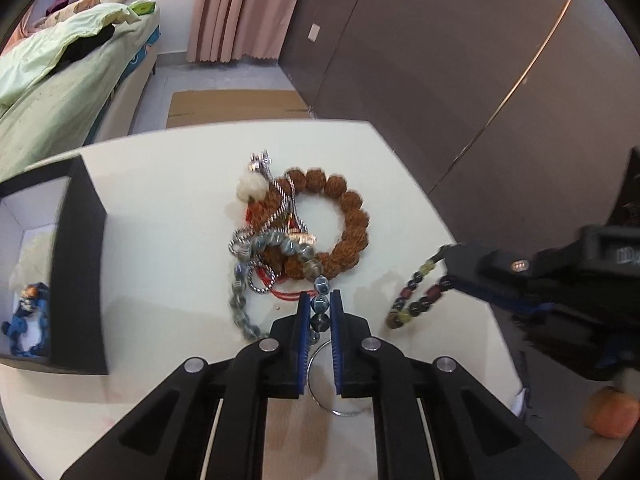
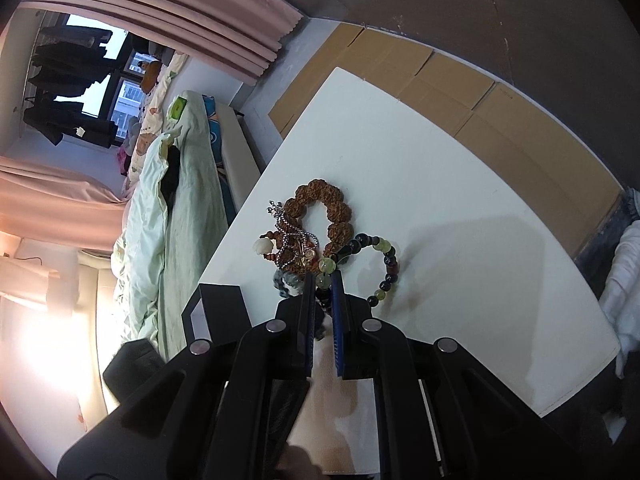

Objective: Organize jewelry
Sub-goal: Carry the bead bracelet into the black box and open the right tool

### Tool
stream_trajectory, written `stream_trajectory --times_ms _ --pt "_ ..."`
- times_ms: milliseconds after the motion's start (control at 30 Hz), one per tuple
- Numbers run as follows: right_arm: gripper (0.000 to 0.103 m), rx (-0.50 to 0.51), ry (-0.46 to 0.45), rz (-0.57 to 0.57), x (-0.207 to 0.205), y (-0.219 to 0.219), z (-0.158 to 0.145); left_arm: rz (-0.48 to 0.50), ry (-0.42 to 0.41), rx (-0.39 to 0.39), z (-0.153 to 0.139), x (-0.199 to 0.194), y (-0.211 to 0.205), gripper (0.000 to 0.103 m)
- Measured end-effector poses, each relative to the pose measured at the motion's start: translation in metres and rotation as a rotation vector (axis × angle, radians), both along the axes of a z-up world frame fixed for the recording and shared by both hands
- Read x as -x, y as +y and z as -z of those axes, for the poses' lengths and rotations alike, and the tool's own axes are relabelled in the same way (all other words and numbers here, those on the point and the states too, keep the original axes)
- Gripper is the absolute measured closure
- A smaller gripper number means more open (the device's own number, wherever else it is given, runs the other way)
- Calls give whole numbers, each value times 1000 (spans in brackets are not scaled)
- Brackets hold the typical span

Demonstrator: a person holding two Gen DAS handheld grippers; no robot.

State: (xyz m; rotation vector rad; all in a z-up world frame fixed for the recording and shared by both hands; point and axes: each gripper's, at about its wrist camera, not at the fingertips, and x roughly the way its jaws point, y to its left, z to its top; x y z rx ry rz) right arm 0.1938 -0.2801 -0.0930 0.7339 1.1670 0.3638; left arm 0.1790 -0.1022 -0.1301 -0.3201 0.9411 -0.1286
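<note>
A tangle of jewelry lies mid-table: a brown seed-bead bracelet (image 1: 340,216), a silver rope chain (image 1: 280,208), a white carved bead (image 1: 252,188) and a grey-blue bead bracelet (image 1: 280,244). My left gripper (image 1: 320,304) is shut on the grey-blue bead bracelet at its near end. My right gripper (image 2: 323,280) is shut on a dark and green bead bracelet (image 2: 384,264), which also shows in the left wrist view (image 1: 416,296), hanging just above the table. The brown bracelet (image 2: 324,204) lies just beyond it.
An open black box (image 1: 76,264) with a white lining stands at the table's left and holds a blue piece (image 1: 30,316). A thin metal ring (image 1: 340,380) lies under my left gripper. A bed (image 1: 60,80) stands left, a brown wall right, cardboard (image 1: 236,106) beyond the white table (image 1: 160,200).
</note>
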Motion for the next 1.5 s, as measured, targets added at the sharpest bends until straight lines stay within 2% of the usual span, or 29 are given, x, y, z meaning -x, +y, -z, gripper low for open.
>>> stream_trajectory --times_ms 133,300,500,700,767,867,1000,1133,1167,1200,1233,1267,1300,1433,1500 --pt "94 -33 -21 2 2 5 -3 -10 -22 61 -18 11 18 96" --pt "94 -57 -116 -20 7 20 -21 -36 -62 148 -42 25 43 96" --pt "94 -90 -175 -42 11 39 -33 -74 -120 209 -69 40 75 96" --pt "94 -110 -245 -88 16 65 -45 -131 -181 242 -93 55 111 96" --pt "94 -118 -263 -104 18 73 -47 -148 -197 245 -99 58 122 103" --pt "94 -131 -279 -126 19 84 -50 -172 -210 263 -104 64 139 103" --pt "94 -130 -282 -150 20 99 -49 -208 -209 263 -106 69 157 103" --pt "94 -117 -263 -166 17 108 -44 -229 -177 223 -105 70 162 102" --pt "94 -113 -265 -169 17 109 -45 -225 -163 217 -104 70 162 100" --pt "94 -111 -268 -174 17 110 -46 -226 -154 211 -102 68 162 90" --pt "94 -114 -272 -180 17 111 -47 -234 -150 204 -100 68 162 71" --pt "94 -123 -279 -198 18 113 -48 -248 -150 198 -99 68 162 60" --pt "94 -132 -284 -214 18 116 -49 -272 -165 191 -101 72 165 42" --pt "94 -207 -280 -270 20 131 -46 -315 -188 182 -105 76 177 35" --pt "94 -265 -257 -292 18 143 -42 -345 -185 186 -103 78 184 27"
